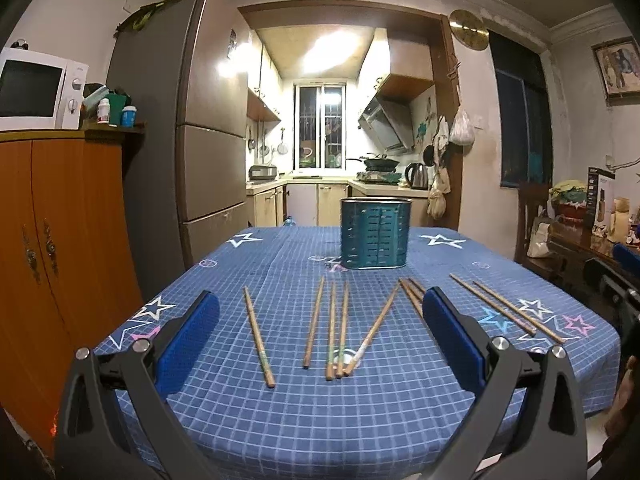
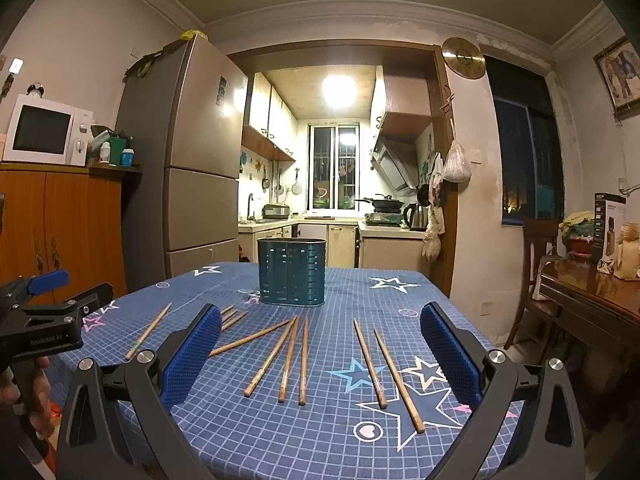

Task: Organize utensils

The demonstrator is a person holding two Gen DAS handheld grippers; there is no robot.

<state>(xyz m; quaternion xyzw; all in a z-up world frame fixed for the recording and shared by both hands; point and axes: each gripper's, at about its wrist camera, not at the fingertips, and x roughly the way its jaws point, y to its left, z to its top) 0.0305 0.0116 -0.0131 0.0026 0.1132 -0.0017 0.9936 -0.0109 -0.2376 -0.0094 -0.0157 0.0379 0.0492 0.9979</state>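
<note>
Chopsticks (image 1: 332,332) are shown scattered flat on the desk (image 1: 320,420), near a holder (image 1: 375,233) standing upright behind them. Left tool (image 1: 320,332) and right tool (image 2: 320,354) are held released, jaws wide, above the desk. About ten sticks are counted, perhaps more. Each stick is best pinched mid-length, then tipped upright over the holder.

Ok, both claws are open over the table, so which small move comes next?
Probably lower the right claw onto the pair of chopsticks lying apart on its right. Both claws are open and empty, every chopstick lies flat on the cloth, and the caddy behind them stands upright.
</note>
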